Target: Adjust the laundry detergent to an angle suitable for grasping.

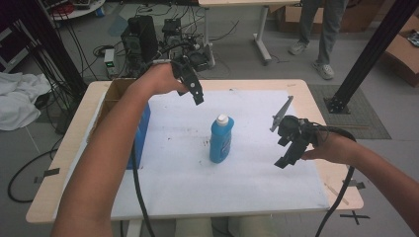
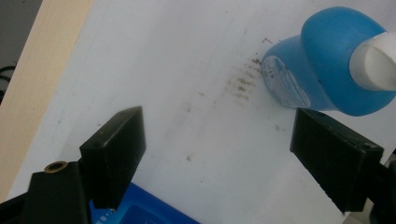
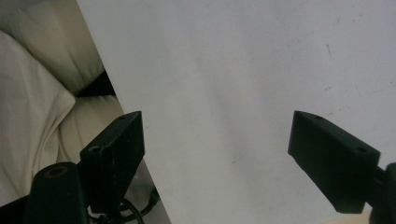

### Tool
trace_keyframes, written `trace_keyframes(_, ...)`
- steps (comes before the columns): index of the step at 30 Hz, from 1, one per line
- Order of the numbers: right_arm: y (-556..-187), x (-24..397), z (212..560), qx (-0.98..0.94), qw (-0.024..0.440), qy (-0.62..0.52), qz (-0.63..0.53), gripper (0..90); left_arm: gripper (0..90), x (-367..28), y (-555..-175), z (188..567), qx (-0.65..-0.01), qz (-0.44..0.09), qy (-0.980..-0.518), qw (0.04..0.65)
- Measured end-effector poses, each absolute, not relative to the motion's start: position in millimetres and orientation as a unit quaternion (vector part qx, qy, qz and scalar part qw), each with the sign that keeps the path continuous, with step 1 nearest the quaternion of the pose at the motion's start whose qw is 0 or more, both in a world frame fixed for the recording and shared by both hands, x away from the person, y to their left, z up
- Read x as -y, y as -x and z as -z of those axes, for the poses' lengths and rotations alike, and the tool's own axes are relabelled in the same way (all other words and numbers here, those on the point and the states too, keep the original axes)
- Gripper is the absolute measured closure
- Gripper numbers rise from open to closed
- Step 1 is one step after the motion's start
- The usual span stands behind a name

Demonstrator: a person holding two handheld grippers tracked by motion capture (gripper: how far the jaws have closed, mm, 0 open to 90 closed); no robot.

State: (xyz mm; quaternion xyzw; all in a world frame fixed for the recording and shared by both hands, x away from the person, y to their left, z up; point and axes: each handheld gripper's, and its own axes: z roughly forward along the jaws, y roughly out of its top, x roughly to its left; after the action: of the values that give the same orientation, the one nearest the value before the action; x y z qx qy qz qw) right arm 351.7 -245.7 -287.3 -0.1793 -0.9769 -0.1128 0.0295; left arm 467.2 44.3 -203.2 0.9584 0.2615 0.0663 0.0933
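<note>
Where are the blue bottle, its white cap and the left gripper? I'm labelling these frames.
blue bottle (image 1: pixel 220 143), high view, on the label at mid-body.
white cap (image 2: pixel 376 63), left gripper view, on the cap's side.
left gripper (image 1: pixel 196 95), high view, between its open fingertips, raised behind the bottle.

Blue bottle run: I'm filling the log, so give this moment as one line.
blue bottle: upright, mid-table, untouched | left gripper: open, raised | right gripper: open, raised | blue box: at table's left
</note>
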Motion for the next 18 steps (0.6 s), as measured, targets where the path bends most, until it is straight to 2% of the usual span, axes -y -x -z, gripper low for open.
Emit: trace_keyframes(18, -347.2, 247.7, 283.3, 0.977, 0.022, 0.178, 0.118, 18.5, 18.8, -47.1, -463.5, 199.0, -0.28, -0.071, -0.953, 0.096)
